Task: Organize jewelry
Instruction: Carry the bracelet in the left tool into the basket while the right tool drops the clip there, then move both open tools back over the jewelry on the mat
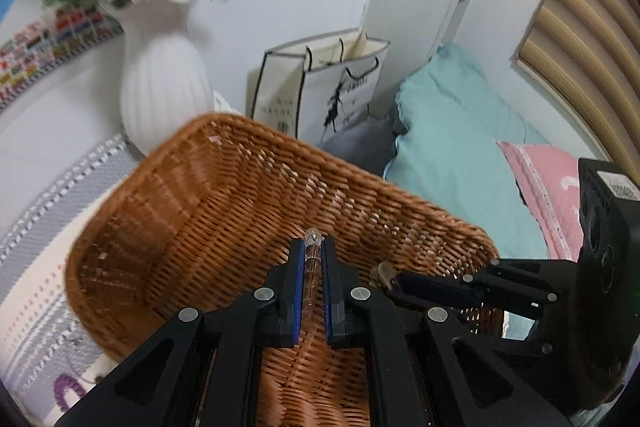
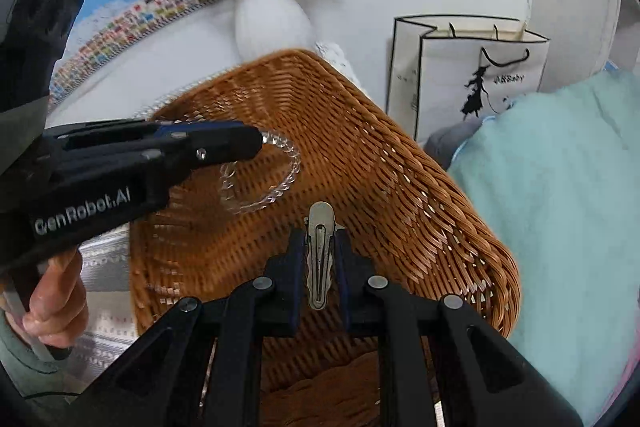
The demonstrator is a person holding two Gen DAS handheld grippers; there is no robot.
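Two items are clamped over my wicker basket (image 2: 400, 163): my left gripper (image 1: 313, 247) pinches the limp, light, slippery clear bead bracelet (image 2: 276, 171) by one strand, while my right gripper (image 2: 320, 235) squeezes the stiff metal hair clip (image 2: 319, 259) across its flat sides.

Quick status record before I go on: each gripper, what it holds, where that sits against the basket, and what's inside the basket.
left gripper: shut on clear bead bracelet, which hangs in a loop over the wicker basket
right gripper: shut on metal hair clip, over the basket's near side
basket contents: no jewelry visible on the bare weave
behind basket: white vase, paper bag
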